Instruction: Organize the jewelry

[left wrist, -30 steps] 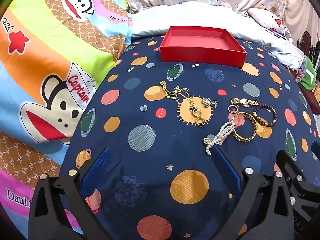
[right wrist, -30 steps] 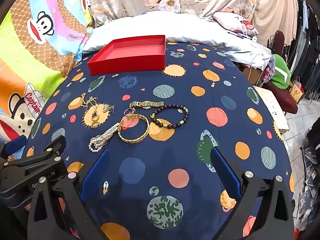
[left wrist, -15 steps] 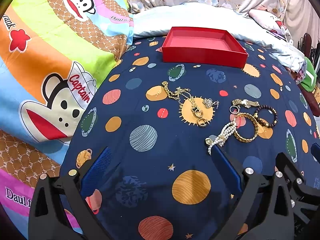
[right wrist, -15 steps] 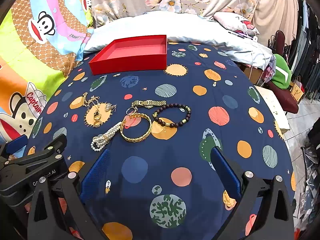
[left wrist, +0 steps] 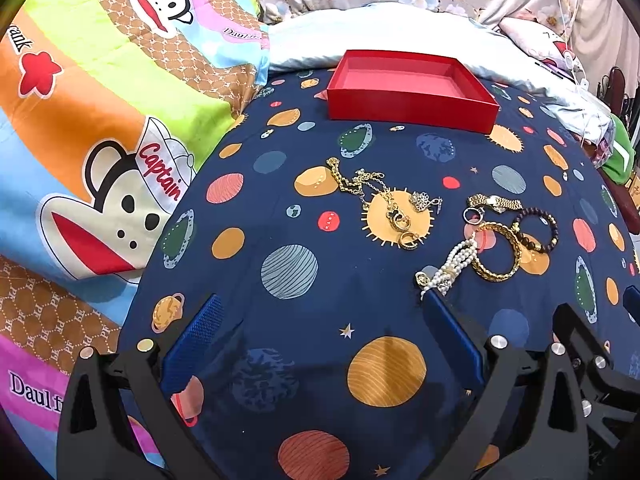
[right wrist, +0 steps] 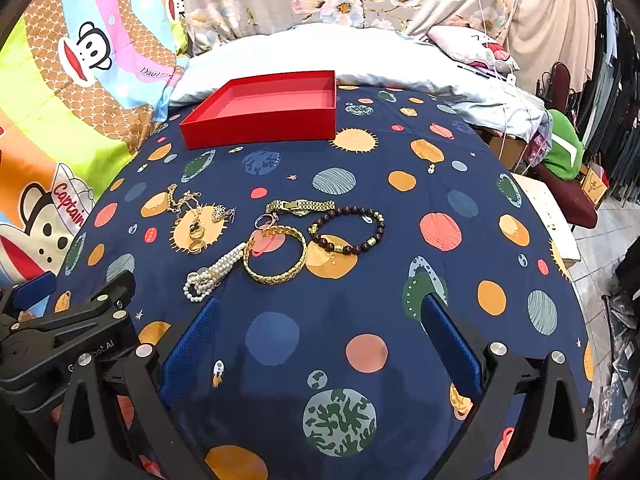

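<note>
Both claws were wide open and held nothing. Left claw (left wrist: 320, 332) hung low over the bed (left wrist: 288, 360), which had a dark blue sheet with planets on it. Its right finger tip sat just beside the pearls (left wrist: 450, 266). Right claw (right wrist: 320, 332) hung over a bare part of the sheet, near the front of the jewelry. The left claw showed at the left edge of the right view too.

The jewelry lay in a small bunch in the middle of the bed. The pearls (right wrist: 218, 272) lay touching a gold bangle (right wrist: 276, 256). Just beside the bangle was a dark bead bracelet (right wrist: 348, 230). Behind them lay a gold watch (right wrist: 300, 206) with a small silver ring (right wrist: 262, 221) next to it. To the left, a tangle of gold chains (left wrist: 360, 180) and gold rings (left wrist: 404, 228) lay on a yellow sun print.

A red box (right wrist: 264, 110) sat open at the far end of the bed, well apart from the jewelry. Nothing showed inside it. A white pillow (right wrist: 320, 52) lay behind the box. A bright monkey blanket (left wrist: 100, 140) lay on the left side.
</note>
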Available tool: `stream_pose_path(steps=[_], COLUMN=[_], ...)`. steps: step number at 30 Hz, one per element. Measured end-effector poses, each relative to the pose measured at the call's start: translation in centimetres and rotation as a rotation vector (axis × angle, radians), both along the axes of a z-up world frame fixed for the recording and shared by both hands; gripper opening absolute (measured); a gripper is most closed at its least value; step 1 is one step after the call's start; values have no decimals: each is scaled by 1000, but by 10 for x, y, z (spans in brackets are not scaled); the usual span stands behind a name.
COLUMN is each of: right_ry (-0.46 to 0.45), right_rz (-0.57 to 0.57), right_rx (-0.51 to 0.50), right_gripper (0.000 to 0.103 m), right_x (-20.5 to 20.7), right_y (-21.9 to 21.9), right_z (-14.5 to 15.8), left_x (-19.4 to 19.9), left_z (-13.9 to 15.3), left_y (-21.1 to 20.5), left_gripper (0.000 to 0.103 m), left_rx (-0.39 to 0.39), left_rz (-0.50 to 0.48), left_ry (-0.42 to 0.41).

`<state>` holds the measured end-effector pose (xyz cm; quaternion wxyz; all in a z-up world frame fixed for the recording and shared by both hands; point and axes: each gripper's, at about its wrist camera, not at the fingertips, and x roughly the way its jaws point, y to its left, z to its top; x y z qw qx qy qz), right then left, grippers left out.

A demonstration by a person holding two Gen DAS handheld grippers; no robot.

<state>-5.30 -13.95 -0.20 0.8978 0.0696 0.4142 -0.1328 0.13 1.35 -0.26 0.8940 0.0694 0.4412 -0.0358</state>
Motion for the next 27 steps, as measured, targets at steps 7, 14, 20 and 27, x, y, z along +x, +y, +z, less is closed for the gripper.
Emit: stream_pose_path(steps=[7,14,20,27], right_ry=[-16,-29,-29,-29], right_rz=[1,1,-1,1], right_rx=[-8,-1,0,-3], right_gripper=[98,98,98,98], right_x=[0,-1,-2,-2], right_y=[2,-2,-1,-1], right_z=[-1,-1,-2,-2], left_x=[2,6,3,3], left_z=[-2,-4,-4,-3], left_y=[0,5,-1,-1], left_gripper=[97,97,97,97], left_rx=[3,3,2,3], left_rz=[2,12,16,13], left_ry=[-9,-19,-19,-18])
